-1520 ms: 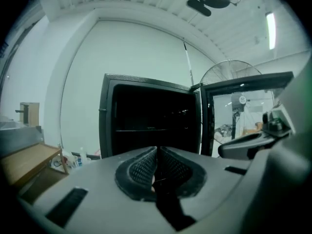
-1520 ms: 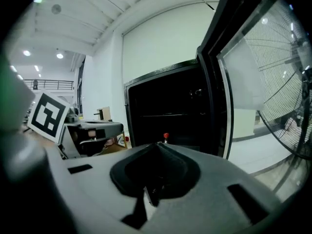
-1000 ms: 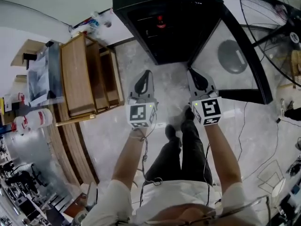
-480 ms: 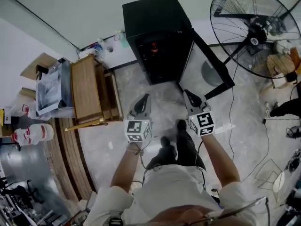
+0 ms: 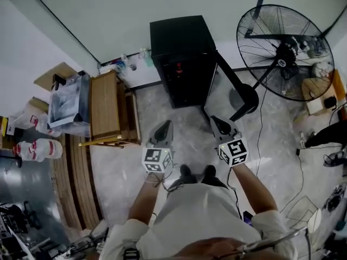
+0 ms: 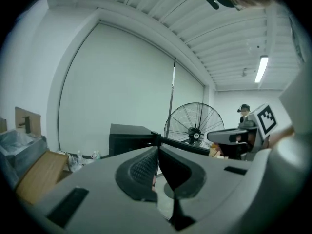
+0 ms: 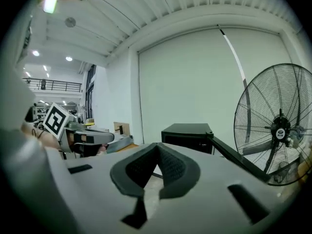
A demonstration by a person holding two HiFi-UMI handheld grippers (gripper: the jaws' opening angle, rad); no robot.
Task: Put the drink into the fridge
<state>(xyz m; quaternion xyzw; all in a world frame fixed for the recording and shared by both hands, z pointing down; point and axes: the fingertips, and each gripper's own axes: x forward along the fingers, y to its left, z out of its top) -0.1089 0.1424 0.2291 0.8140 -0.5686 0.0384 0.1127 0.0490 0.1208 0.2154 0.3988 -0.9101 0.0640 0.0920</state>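
Both tools were clenched and empty. Left gripper (image 5: pixel 167 123) had its jaws pressed together with nothing between them, and right gripper (image 5: pixel 216 119) was the same. Both were held level in front of the person, well short of the fridge (image 5: pixel 181 47).

The drink (image 5: pixel 179 67) showed as a small red item inside the open fridge, on the far side of the floor. It was too small to tell whether it was a can or a bottle. By the look of it the placing was done, with only the door (image 5: pixel 233 88) left, swung out to the right.

Handling, my read: light and rigid, with smooth walls that could be slippery if cold and wet. It should be taken around the body at mid-height with the jaws square to it, not by the top. A thin can would dent under a hard squeeze.

What each view showed:
- The head view alone showed the fridge interior with the drink, and the door's swing toward the fan (image 5: pixel 282 50).
- The gripper views settled the jaw state, with the pads meeting at the tips.
- The left gripper view caught the right gripper off to its right, and the right gripper view caught the left one off to its left.
- From both gripper views the fridge was only a dark box, with the drink not readable.
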